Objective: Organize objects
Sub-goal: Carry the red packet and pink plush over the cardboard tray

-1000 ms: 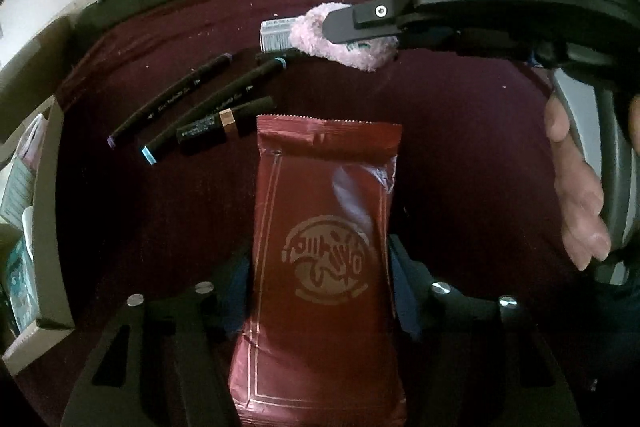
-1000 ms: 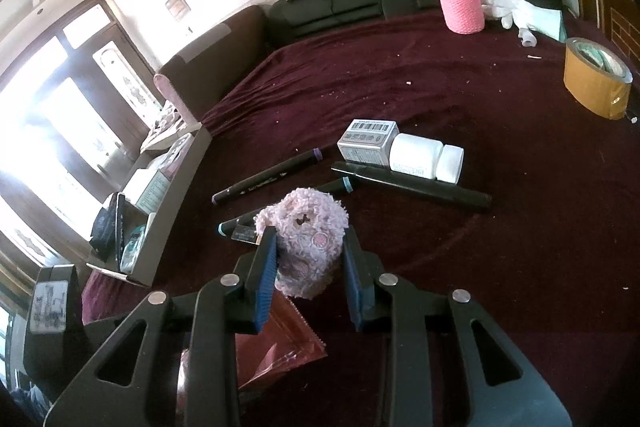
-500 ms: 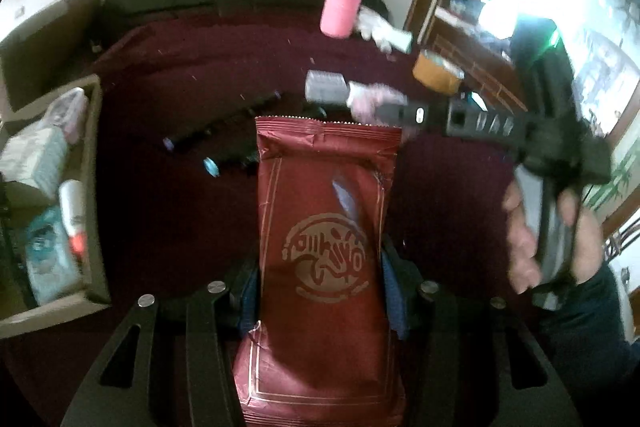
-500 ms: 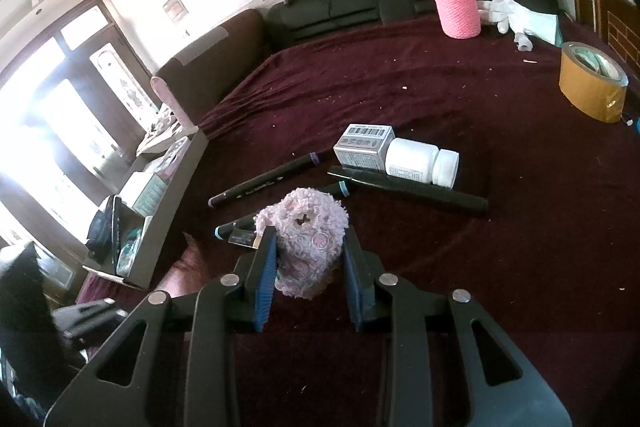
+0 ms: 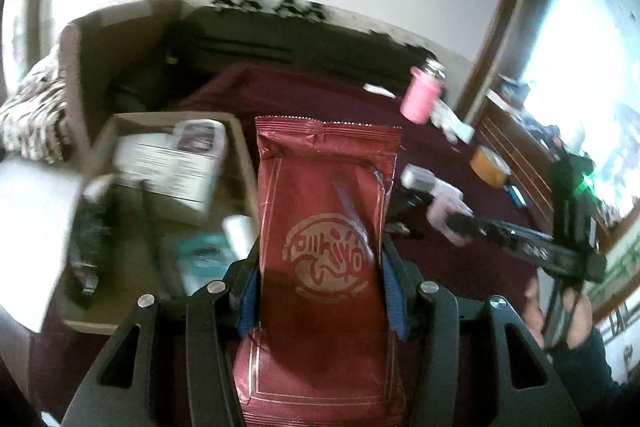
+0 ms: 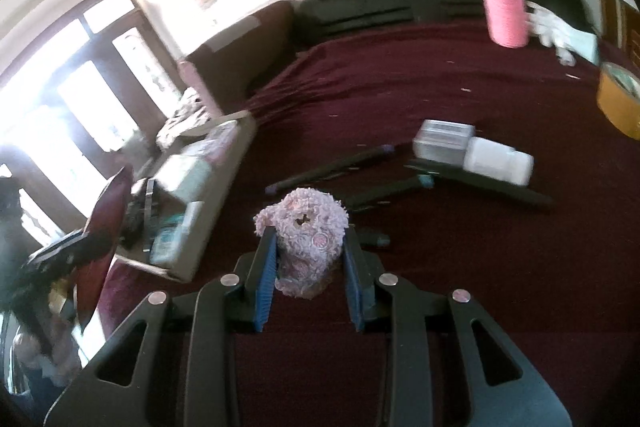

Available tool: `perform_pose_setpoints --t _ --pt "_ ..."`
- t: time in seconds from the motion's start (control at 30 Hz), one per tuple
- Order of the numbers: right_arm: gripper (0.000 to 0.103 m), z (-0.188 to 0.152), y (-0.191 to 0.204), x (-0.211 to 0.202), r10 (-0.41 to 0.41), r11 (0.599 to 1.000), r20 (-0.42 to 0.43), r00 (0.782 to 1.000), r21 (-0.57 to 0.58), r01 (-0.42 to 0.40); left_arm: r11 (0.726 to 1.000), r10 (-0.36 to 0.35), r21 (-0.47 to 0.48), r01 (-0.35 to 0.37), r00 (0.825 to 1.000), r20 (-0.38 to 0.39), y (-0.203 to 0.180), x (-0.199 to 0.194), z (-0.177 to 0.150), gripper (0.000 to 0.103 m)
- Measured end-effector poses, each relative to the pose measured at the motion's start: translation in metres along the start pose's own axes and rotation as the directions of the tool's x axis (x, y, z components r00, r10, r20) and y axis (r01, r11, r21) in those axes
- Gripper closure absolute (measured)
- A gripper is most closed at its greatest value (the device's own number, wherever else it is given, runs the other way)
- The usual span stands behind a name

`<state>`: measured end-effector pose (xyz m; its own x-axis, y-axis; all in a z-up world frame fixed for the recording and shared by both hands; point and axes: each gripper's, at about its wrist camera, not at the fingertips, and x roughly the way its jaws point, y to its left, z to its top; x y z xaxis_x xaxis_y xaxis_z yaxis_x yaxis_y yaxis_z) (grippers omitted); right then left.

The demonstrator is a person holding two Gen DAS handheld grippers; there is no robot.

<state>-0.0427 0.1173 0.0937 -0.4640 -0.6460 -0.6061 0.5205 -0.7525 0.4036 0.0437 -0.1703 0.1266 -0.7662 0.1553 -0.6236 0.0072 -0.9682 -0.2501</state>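
Fingers (image 5: 248, 291) of the left gripper (image 5: 320, 291) pinch a red packet (image 5: 324, 227), held above the cardboard box (image 5: 240, 147) (contents blurred). Right gripper (image 6: 310, 267) pinches a pink fluffy toy (image 6: 304, 227) over the maroon worktop (image 6: 440, 267).

Daylight blows out the windows (image 6: 60, 115); the room is dim, both views are motion-blurred, and fisheye bends and darkens the edges
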Motion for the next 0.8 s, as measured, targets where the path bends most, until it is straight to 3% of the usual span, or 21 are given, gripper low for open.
perform_pose_setpoints --t 0.23,0.43,0.57,0.8 --pt "0.075 0.003 0.075 0.020 0.069 0.990 -0.041 0.997 -0.124 -0.074 0.992 0.077 -0.101 -0.073 0.997 0.033 0.067 -0.015 0.000 0.057" --pt "0.075 -0.001 0.133 0.056 0.104 0.969 -0.100 0.990 -0.216 -0.123 0.982 0.111 -0.157 -0.109 0.994 0.009 0.105 -0.004 -0.004 0.057" --pt "0.075 -0.003 0.158 0.080 0.119 0.958 -0.130 0.984 -0.244 -0.148 0.975 0.132 -0.177 -0.131 0.991 -0.005 0.121 0.004 -0.005 0.057" --pt "0.074 -0.003 0.174 0.121 0.080 0.961 -0.170 0.982 -0.249 -0.121 0.959 0.172 -0.223 -0.177 0.984 -0.043 0.147 0.030 -0.002 0.057"
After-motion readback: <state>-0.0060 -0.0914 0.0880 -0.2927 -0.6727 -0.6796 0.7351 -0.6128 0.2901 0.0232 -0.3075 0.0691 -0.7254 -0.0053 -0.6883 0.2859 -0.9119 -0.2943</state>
